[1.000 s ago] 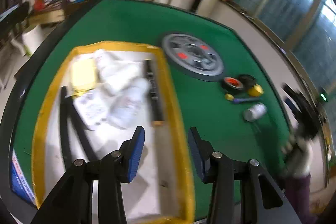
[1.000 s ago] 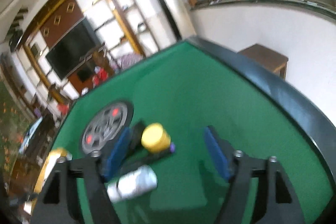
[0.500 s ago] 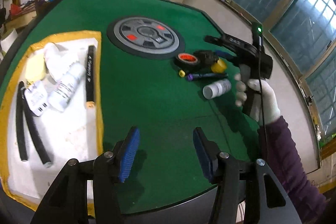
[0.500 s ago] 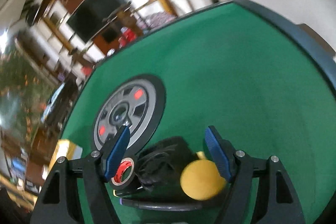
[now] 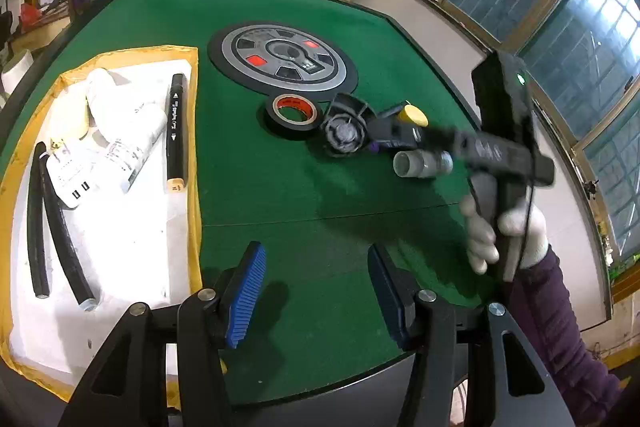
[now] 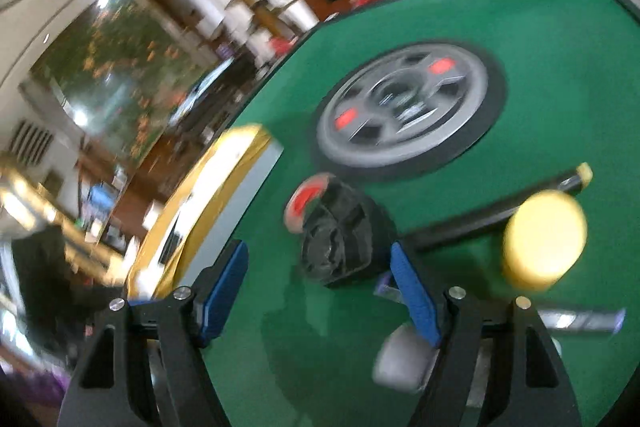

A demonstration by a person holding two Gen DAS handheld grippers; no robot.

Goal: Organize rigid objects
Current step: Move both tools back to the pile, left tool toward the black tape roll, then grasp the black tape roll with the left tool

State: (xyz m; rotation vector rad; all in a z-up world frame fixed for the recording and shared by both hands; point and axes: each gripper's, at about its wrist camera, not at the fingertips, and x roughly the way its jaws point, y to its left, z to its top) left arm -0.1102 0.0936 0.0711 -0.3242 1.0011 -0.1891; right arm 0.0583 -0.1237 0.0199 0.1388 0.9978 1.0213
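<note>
Green felt counter [image 5: 280, 195], dark rim.

Far left, left wrist view: white tray with a yellow border [image 5: 192, 131]. Inside, from its left edge: two black hoses [image 5: 60, 239] lying side by side; a white charger block [image 5: 72, 175]; a pale yellow item [image 5: 76, 115], too washed out to tell what; two white bottles [image 5: 128, 135] on their sides, overlapping; a black marker [image 5: 176, 135] lying along the tray's right border.

Left claw [image 5: 316, 291] low in its own view, over bare felt just right of the tray. Its jaws have just been opening and now stand apart with nothing between them.

Centre of counter: round grey and black disc with red patches [image 5: 282, 61], flat on the felt. Just in front of it, a roll of black tape with a red core [image 5: 294, 115]. Touching the tape's right side, a black round ribbed part [image 5: 346, 133].

Further right: a yellow cap [image 5: 414, 115], a purple-tipped pen mostly hidden behind the right claw's fingers, and a small grey cylinder [image 5: 420, 165] on its side.

Right claw [image 6: 320, 287], held by a white-gloved hand [image 5: 504, 235] with a purple sleeve [image 5: 560, 327], reaches in from the right. Right wrist view is blurred. Jaws gape wide; the black round part sits ahead, between the blue pads [image 6: 224, 287] and close to the right one, not pinched. Yellow cap and grey cylinder lie outside the right finger.
</note>
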